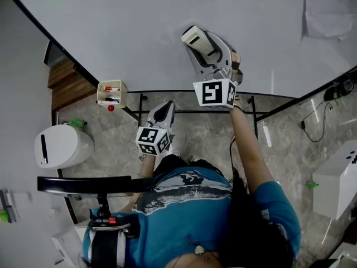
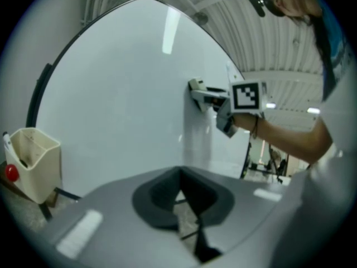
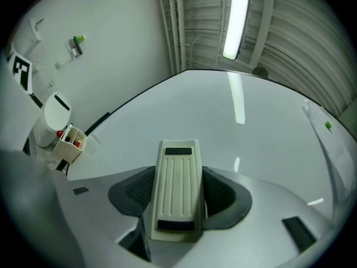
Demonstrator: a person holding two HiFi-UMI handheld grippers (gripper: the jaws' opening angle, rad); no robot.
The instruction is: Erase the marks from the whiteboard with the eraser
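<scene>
Head view, whiteboard point(image 1: 145, 32): a glossy white sheet that fills the top of the frame, with a dark rim along its lower edge.
Head view, right gripper point(image 1: 207, 52): raised on an outstretched arm in front of the board, clamped on the eraser point(image 1: 194, 38).
Head view, left gripper point(image 1: 165, 107): held lower and nearer the body, below the board's rim, above the stone floor point(image 1: 290, 144).
Head view, marker holder point(image 1: 111, 92): a cream box at the board's lower rim, to the left of both grippers.
Head view, white bin point(image 1: 60, 146): on the floor at far left.
Left gripper view, claw: the dark pads meet, with only a thin slit below them and nothing held.
Left gripper view, eraser: out ahead in the right gripper, its end right at the board's surface; I cannot tell whether it touches.
Right gripper view, claw: narrowed onto the eraser, one pad pressed on each long side.
Right gripper view, eraser: cream, its ribbed back facing the camera, pointing towards the board.
Right gripper view, board: curved white expanse with a ceiling light point(image 3: 236, 19) mirrored in it as a pale streak.
</scene>
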